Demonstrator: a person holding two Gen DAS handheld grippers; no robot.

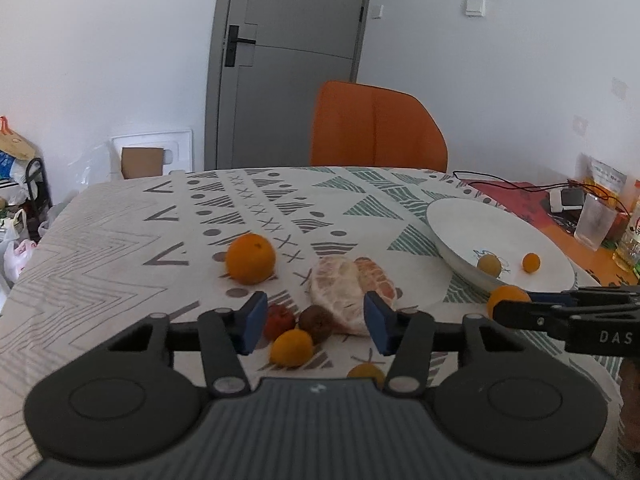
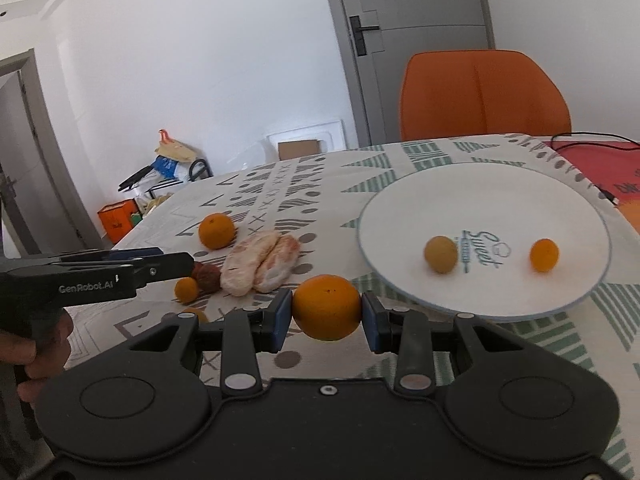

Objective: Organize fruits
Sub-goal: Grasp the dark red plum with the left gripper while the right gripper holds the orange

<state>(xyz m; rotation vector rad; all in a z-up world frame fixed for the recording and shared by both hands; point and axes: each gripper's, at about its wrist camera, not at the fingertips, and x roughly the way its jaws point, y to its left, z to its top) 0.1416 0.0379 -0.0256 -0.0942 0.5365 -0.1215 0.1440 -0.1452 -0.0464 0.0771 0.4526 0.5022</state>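
An orange (image 2: 326, 307) is clamped between the pads of the right gripper (image 2: 326, 314), just near of the white plate (image 2: 400, 216). The left gripper (image 1: 316, 322) is held unclenched, gripping nothing, over small fruits (image 1: 291, 347) beside the peeled pomelo (image 1: 344, 292) on the table.

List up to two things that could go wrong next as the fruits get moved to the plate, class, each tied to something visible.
1. The small orange is pinched only at its sides by the right gripper; being round, it might slip out short of the plate.
2. The left gripper hangs over tightly clustered fruit beside the peeled pomelo, so it may knock neighbours.
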